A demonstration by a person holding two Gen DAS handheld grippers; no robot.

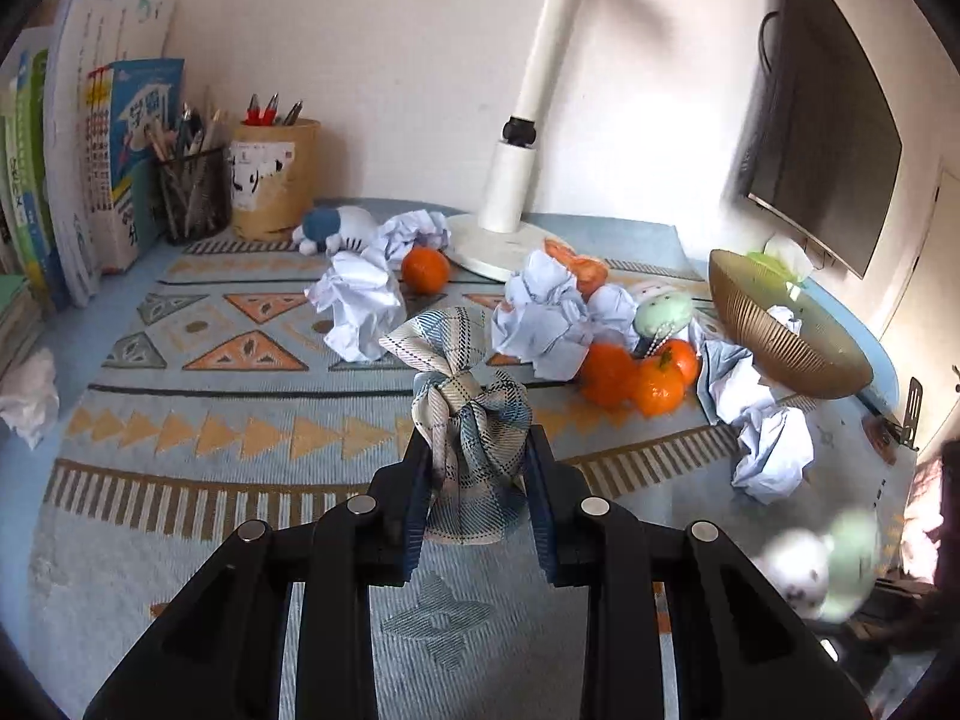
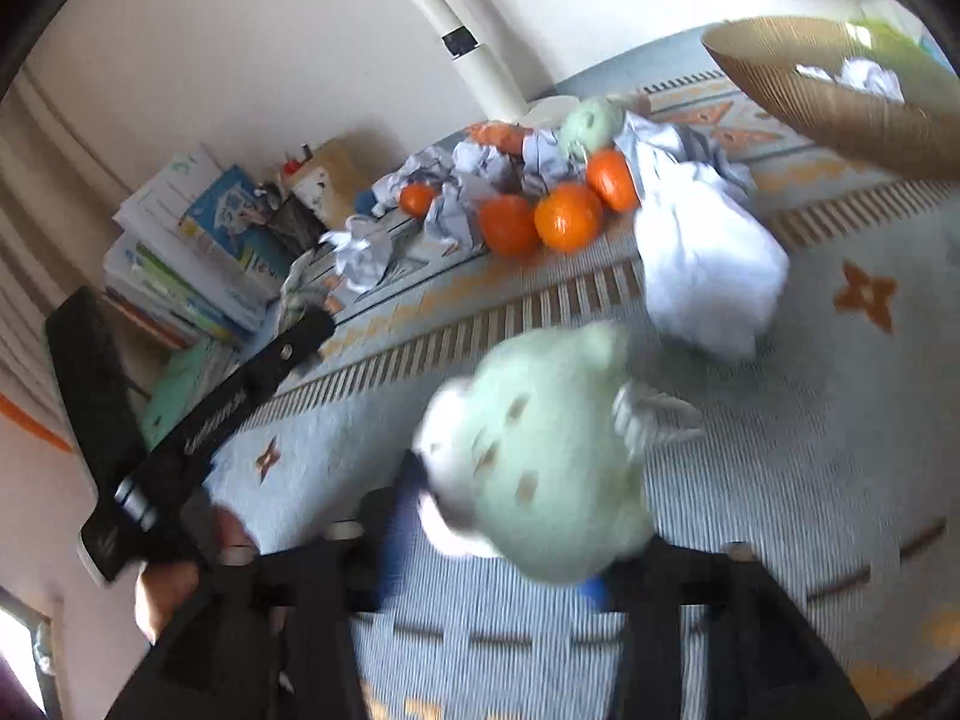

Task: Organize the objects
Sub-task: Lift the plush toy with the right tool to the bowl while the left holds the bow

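Observation:
My left gripper [image 1: 480,462] is shut on a knotted plaid cloth [image 1: 474,420] and holds it over the patterned mat. My right gripper [image 2: 510,516] is shut on a pale green plush toy [image 2: 540,450], blurred in the right wrist view; it also shows at the lower right of the left wrist view [image 1: 822,564]. Several oranges [image 1: 636,378] and crumpled papers [image 1: 540,312] lie in the middle of the mat. A second green plush [image 1: 660,312] sits among them. A brown ribbed bowl [image 1: 780,342] at the right holds crumpled paper.
A white lamp base [image 1: 498,246] stands at the back. Books [image 1: 90,180], a mesh pen cup [image 1: 195,192] and a tan pen holder [image 1: 276,180] stand at the back left. A blue-and-white plush [image 1: 336,228] lies beside them. A monitor [image 1: 822,138] hangs at the right.

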